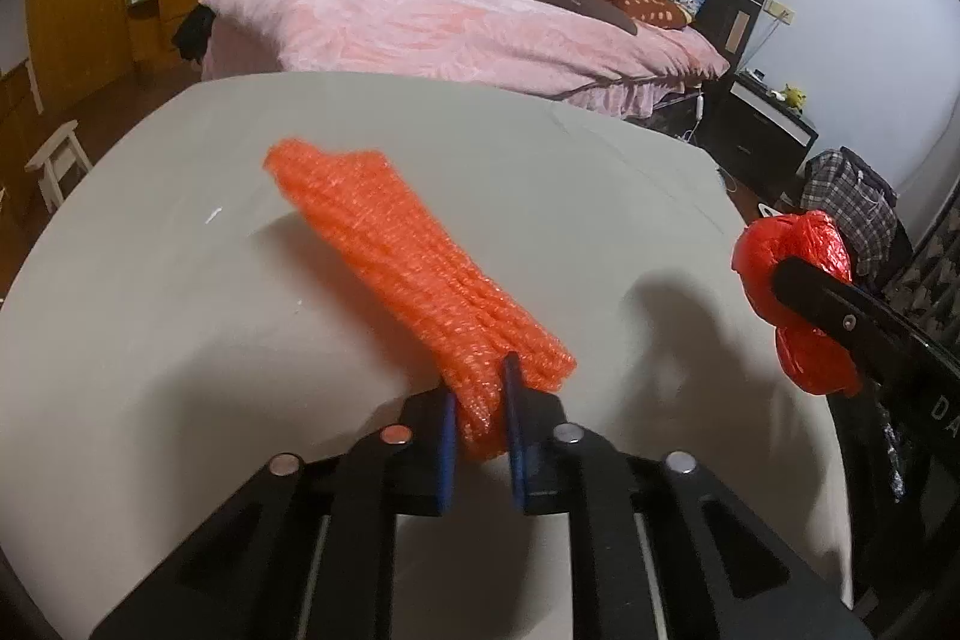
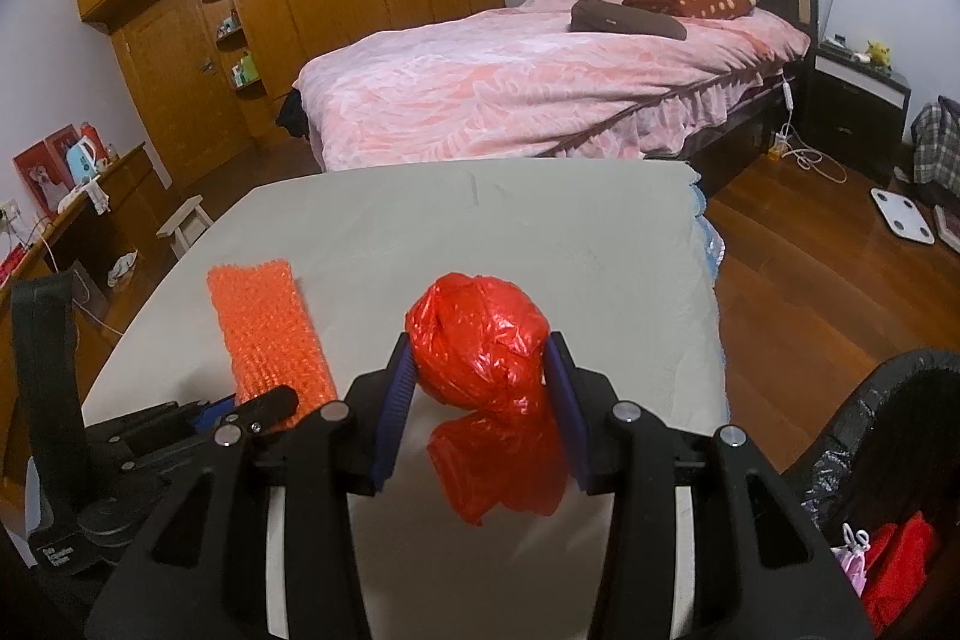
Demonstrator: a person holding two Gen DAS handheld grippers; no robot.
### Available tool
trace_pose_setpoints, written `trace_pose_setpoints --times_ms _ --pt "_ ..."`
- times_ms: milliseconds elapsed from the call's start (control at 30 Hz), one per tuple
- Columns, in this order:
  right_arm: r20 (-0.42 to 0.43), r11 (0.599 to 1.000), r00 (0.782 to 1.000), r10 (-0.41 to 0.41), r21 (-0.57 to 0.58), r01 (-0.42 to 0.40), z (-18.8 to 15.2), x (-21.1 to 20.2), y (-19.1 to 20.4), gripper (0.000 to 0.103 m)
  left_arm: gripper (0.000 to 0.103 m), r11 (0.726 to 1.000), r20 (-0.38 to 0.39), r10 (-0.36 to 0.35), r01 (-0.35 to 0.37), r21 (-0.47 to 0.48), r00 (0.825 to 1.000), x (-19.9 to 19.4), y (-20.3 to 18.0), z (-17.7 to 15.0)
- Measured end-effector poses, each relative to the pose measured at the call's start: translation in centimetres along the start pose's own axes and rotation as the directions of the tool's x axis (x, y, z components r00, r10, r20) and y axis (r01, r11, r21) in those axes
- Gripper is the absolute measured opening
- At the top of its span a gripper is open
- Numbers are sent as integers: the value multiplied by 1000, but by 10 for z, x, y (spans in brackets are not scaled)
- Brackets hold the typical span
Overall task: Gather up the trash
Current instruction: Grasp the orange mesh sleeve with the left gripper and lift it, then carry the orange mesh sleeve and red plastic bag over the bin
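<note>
Left wrist view: left hand-held gripper (image 1: 480,400) clamped on near end of orange foam netting (image 1: 408,268), raised over table (image 1: 150,280).

Right wrist view: right hand-held gripper (image 2: 480,370) clamped on crumpled red plastic bag (image 2: 480,346) above table edge; black-lined bin (image 2: 888,436) lower right.

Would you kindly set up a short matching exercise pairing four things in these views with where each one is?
Things:
1. orange foam net
2. crumpled red plastic bag
3. black-lined trash bin
4. brown pouch

Places:
A. on the pink bed
B. gripped in the left tongs
C. on the floor at the table's right
D. gripped in the right tongs

Pairs: 1-B, 2-D, 3-C, 4-A
</note>
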State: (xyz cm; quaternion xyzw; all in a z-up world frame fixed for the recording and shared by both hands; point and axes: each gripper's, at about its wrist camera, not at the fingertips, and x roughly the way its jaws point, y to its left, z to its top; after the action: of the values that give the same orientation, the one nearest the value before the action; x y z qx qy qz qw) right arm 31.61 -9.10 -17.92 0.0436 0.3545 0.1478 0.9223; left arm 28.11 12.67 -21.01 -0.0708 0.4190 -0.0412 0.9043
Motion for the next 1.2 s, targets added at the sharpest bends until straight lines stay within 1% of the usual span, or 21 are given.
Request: trace_pose_setpoints --times_ms 133,333,633,967,1200 --pt "12 1000 1000 4 -20 -4 2 -5 4 42 11 1000 31 -9 10 -11 999 -10 1 3" --pt "34 1000 999 16 -13 -15 4 -18 6 42 11 1000 77 4 -5 6 997 -31 -4 10" --pt "70 1000 997 22 -21 -20 12 -48 11 42 11 1000 141 16 -19 19 990 -70 -15 16" --pt "111 999 994 12 -43 -7 11 -99 17 42 11 999 193 -7 0 38 981 -119 -31 16" --pt "150 999 989 -4 -38 10 5 -148 16 42 11 998 221 -33 19 67 975 -153 -52 10"
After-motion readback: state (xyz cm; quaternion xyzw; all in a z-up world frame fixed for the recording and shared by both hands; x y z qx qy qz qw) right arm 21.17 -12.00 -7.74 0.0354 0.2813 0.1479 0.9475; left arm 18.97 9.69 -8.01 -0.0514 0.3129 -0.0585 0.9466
